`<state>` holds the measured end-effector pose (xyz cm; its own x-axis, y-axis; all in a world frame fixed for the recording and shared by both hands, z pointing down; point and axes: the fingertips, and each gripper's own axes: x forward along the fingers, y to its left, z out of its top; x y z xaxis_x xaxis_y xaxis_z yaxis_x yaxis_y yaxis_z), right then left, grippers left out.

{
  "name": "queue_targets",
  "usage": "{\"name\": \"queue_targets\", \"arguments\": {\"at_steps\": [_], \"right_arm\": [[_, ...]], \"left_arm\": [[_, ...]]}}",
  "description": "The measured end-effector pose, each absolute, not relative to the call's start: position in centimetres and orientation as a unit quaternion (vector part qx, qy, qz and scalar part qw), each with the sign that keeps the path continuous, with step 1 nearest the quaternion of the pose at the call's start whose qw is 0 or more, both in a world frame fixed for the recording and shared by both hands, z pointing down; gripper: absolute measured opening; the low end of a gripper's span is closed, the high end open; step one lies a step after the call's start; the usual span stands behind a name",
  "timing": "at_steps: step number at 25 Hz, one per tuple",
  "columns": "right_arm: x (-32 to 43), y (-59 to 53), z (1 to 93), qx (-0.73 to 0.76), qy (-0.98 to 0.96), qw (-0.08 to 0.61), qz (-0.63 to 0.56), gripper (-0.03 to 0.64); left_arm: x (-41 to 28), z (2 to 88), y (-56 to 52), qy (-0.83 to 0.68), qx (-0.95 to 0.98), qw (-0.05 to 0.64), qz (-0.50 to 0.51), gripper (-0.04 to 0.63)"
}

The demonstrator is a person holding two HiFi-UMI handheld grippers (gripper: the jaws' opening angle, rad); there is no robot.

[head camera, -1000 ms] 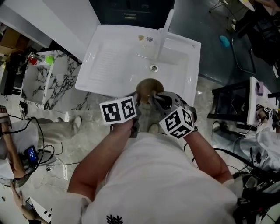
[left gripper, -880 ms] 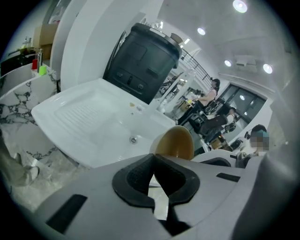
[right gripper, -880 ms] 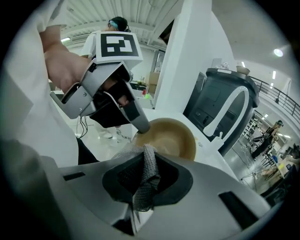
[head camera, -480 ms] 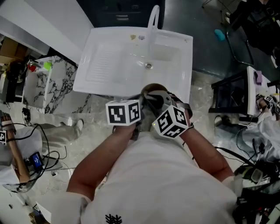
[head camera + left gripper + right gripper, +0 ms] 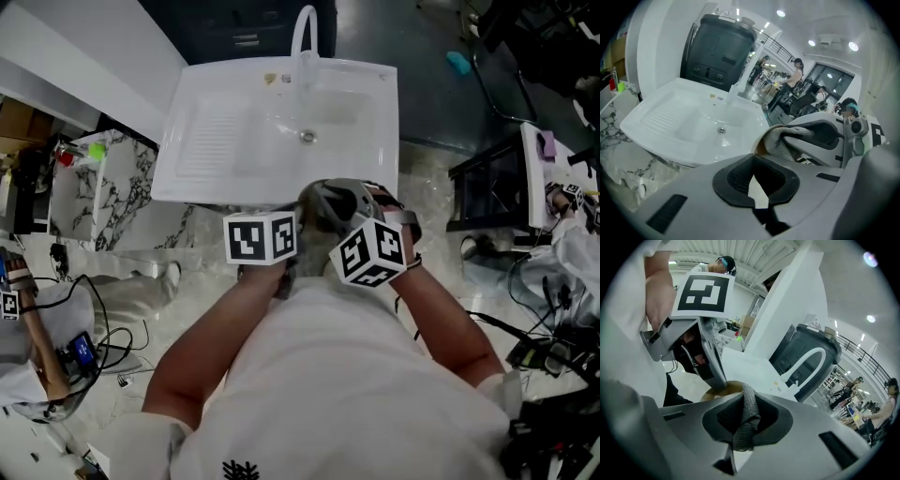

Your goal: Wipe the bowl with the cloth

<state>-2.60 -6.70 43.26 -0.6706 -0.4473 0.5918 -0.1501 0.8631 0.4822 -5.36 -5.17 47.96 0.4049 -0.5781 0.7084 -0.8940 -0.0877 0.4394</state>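
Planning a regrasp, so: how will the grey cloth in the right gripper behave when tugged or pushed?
Probably floppy: the cloth folds and droops between the right gripper's jaws. Its coarse weave likely grips rather than slides. Pushed, it would probably bunch against the bowl, not shift whole.

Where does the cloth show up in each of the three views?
Head view: cloth at centre, just below the sink.
Left gripper view: right of centre, in the right gripper's jaws.
Right gripper view: bottom centre, pinched in its own jaws.
Shared landmark: the white sink.
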Motion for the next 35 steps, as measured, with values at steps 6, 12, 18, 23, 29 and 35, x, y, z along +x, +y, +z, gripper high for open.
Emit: {"name": "queue_targets", "arguments": {"at_steps": [6, 12, 18, 23, 29, 35], "right_arm": [[-0.3, -6.7, 43.8, 0.184, -0.871, 0.405, -0.209, 0.037], [1.8, -5.8, 45.3, 0.178, -0.860, 0.435, -0.201, 0.037], [1.5, -4.4, 46.4, 0.158, -0.858, 0.447, -0.199, 0.037], [0.4, -3.5, 46.4, 0.141, -0.863, 0.441, -0.201, 0.037], [-1.4, -3.3, 45.5, 0.136, -0.873, 0.419, -0.212, 0.037], [-2.2, -4.8, 43.8, 0.155, -0.874, 0.398, -0.233, 0.037]], "left_arm": [[-5.1, 47.7, -5.4, -0.514, 0.719, 0.433, 0.179, 0.014], [-4.3, 47.3, -6.0, -0.513, 0.721, 0.434, 0.168, 0.015], [-3.9, 46.9, -6.3, -0.509, 0.726, 0.431, 0.165, 0.015], [-3.4, 46.9, -6.2, -0.504, 0.730, 0.431, 0.167, 0.014], [-3.2, 47.1, -5.8, -0.495, 0.736, 0.430, 0.171, 0.014], [-3.2, 47.6, -5.3, -0.483, 0.737, 0.436, 0.183, 0.014]]}}
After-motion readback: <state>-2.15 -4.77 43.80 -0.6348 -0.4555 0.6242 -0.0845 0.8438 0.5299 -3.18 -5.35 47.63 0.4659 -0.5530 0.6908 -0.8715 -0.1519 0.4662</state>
